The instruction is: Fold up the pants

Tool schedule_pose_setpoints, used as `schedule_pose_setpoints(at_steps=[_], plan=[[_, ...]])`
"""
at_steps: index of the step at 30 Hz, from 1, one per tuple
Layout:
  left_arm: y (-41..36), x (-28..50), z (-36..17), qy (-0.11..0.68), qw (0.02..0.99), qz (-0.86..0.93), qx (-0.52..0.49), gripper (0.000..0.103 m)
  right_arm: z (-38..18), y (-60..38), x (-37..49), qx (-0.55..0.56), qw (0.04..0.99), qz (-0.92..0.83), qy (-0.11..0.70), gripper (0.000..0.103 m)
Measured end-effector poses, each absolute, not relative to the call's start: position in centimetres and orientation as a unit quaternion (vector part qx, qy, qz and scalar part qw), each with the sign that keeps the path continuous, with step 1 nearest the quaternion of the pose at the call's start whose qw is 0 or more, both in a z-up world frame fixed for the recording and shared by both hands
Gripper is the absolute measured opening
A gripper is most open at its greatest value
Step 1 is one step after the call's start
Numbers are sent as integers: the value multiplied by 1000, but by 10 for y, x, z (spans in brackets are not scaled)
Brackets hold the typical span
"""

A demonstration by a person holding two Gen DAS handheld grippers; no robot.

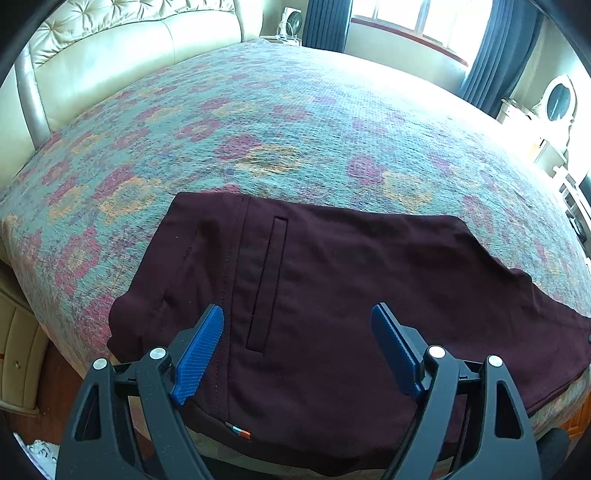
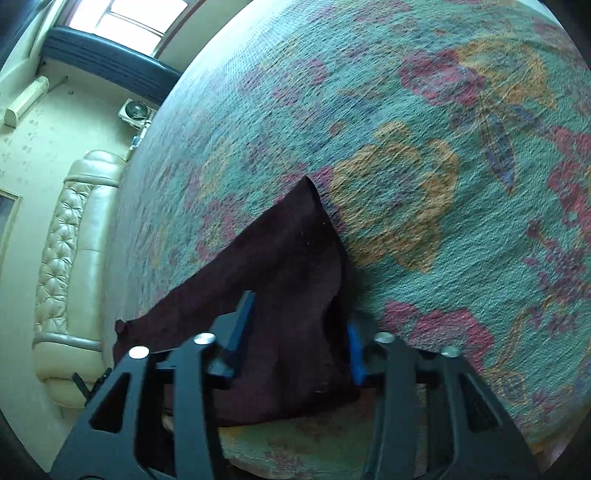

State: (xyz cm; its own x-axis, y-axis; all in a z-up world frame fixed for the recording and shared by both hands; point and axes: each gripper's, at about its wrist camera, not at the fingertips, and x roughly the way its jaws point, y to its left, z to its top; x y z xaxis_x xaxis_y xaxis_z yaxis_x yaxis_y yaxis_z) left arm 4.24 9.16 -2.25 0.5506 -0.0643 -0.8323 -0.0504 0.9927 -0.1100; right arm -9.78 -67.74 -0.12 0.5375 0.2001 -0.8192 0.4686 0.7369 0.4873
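Observation:
Dark maroon pants [image 1: 332,280] lie flat on the floral bedspread [image 1: 258,122], waist end near the bed's front edge, a welt pocket facing up, the legs running off to the right. My left gripper [image 1: 297,314] hovers open just above the waist area, its blue pads [image 1: 199,354] wide apart and empty. In the right wrist view, my right gripper [image 2: 299,314] is open around a raised fold of the pants [image 2: 280,280]. One blue pad [image 2: 242,321] lies on top of the cloth. The other pad [image 2: 355,350] is partly hidden behind the fold's edge.
The bedspread [image 2: 424,147] covers the whole bed. A cream leather headboard [image 1: 110,48] stands at the far left. A window with blue curtains [image 1: 325,22] and a small fan [image 1: 291,22] are behind the bed. A white dresser [image 1: 554,122] is at the right.

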Motion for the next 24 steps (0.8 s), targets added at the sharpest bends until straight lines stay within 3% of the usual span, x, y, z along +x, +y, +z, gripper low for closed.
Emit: schedule_pose_setpoints(at_steps=[13,24], plan=[[100,48,-42,506,861,-2,-41,81,87,-622,-92,251,847,-137,448,10],[104,50,-47,505,860,-16,-70,90,148,-536,-69,205,880,-91,419,10]])
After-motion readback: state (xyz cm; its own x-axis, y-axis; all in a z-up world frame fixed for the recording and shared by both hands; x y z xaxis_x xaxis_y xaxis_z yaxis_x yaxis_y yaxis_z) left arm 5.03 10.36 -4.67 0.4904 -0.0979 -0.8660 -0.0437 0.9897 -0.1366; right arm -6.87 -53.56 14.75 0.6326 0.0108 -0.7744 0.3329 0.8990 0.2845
